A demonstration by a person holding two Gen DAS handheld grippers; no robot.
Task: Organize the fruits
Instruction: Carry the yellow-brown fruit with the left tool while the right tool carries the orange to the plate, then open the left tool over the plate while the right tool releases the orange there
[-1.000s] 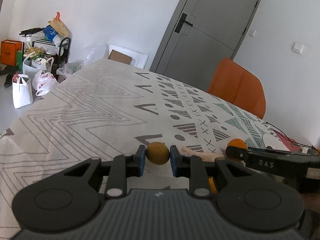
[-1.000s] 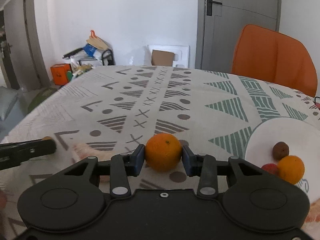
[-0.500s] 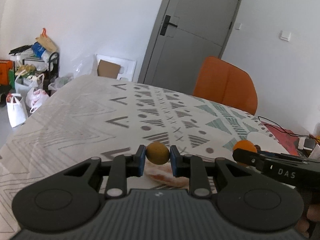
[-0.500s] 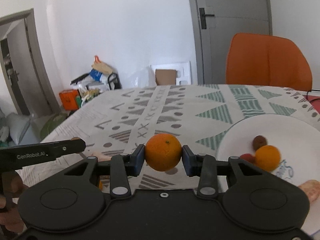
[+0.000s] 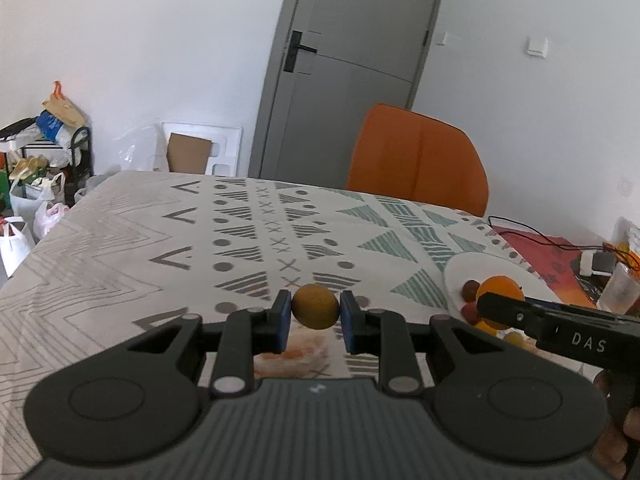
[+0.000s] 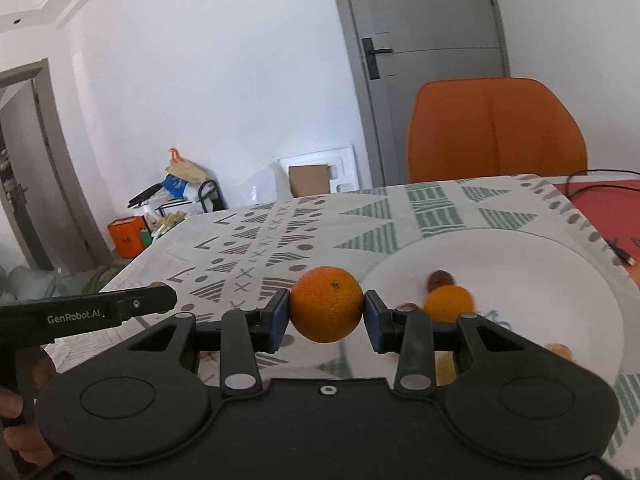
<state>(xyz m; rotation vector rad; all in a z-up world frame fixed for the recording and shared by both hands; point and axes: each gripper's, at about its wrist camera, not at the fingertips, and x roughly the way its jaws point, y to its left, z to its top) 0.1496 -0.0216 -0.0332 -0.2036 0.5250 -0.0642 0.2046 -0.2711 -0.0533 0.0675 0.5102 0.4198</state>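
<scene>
My left gripper [image 5: 315, 317] is shut on a small yellow-brown round fruit [image 5: 315, 306], held above the patterned tablecloth. An orange [image 6: 326, 304] sits pinched between the blue pads of my right gripper [image 6: 326, 320], just left of the white plate [image 6: 520, 256]. On the plate lie another orange [image 6: 447, 303], a small brown fruit [image 6: 440, 279], a red fruit and a yellow one, partly hidden by the finger. In the left wrist view the right gripper [image 5: 500, 308] with its orange [image 5: 499, 285] hangs over the plate [image 5: 460, 272].
An orange chair [image 5: 416, 160] stands at the table's far edge before a grey door [image 5: 352, 68]. A red mat [image 6: 604, 204] with a black cable lies right of the plate, and a clear cup [image 5: 622, 294] beyond it. Bags and a rack [image 5: 44, 160] crowd the floor at left.
Both grippers have swung right and risen a little with their fruits still held. The plate now sits closer in both views, and the right gripper's orange hangs at its left rim.
</scene>
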